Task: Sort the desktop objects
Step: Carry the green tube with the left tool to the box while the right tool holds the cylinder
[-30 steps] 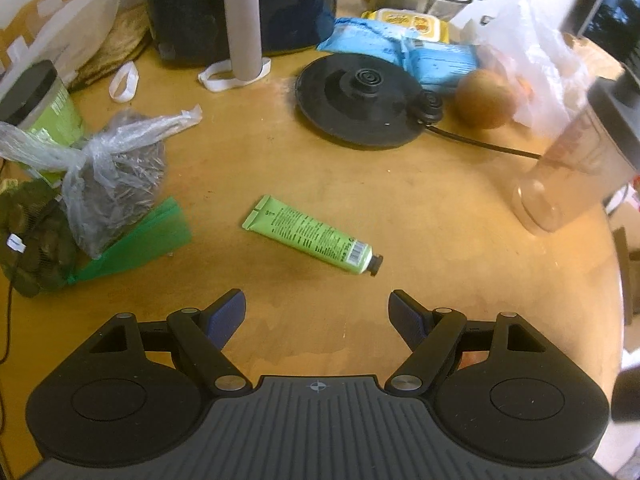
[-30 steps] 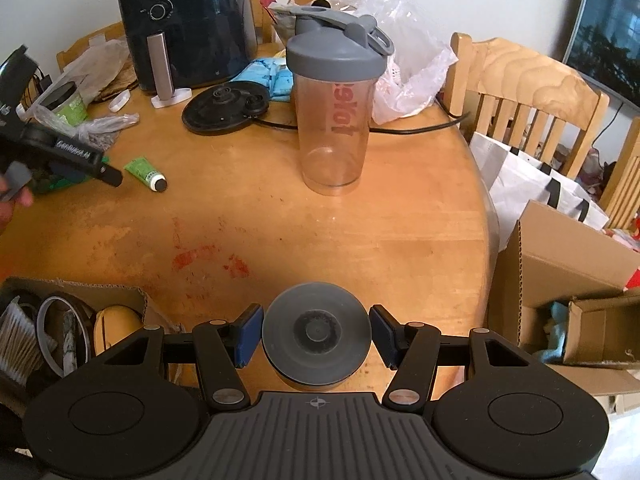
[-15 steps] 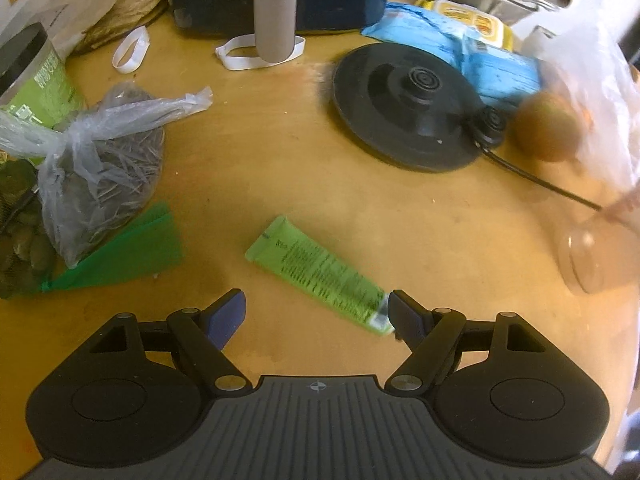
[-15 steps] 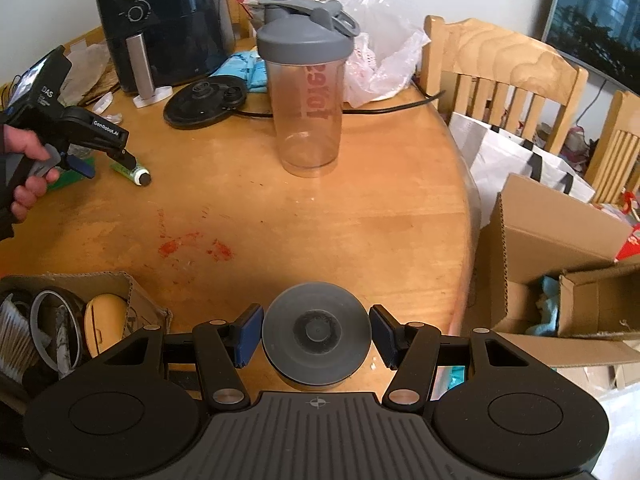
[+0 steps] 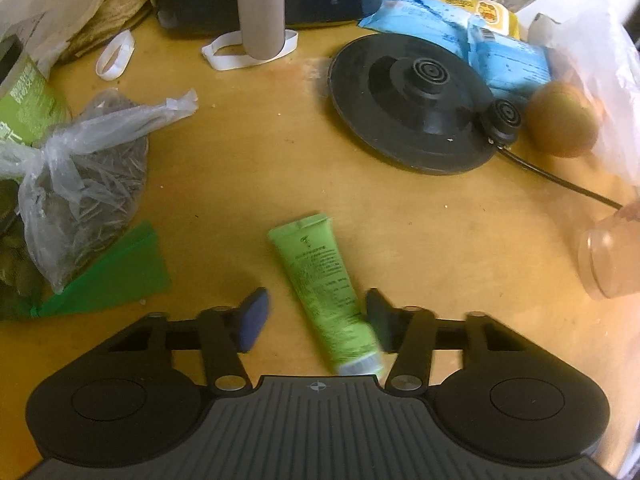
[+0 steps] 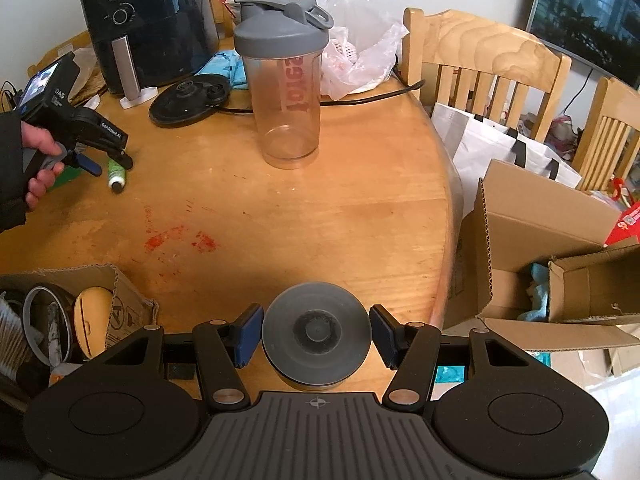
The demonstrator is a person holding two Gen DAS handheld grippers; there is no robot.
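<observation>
A green tube (image 5: 316,276) lies on the wooden table (image 5: 440,240), its capped end toward me. My left gripper (image 5: 316,316) straddles it pointing steeply down, and its jaws are closing. The right pad (image 5: 378,312) touches the tube while the left pad (image 5: 254,314) stands apart from it. In the right wrist view a hand holds the left gripper (image 6: 108,162) low over the tube (image 6: 117,174) at the table's left. My right gripper (image 6: 316,334) is shut on a grey round container (image 6: 316,334), held above the table's near edge.
A clear shaker bottle (image 6: 286,92) stands mid-table; behind it are a black kettle base (image 5: 412,116) and an air fryer (image 6: 148,20). Bagged seeds (image 5: 84,184) lie left of the tube. A cardboard box (image 6: 116,280) with several items sits front left. Chairs and open boxes (image 6: 540,240) stand on the right.
My left gripper came down over the green tube and its jaws narrowed around it; the tube turned more lengthwise between them. The right gripper kept its hold on the grey container.
</observation>
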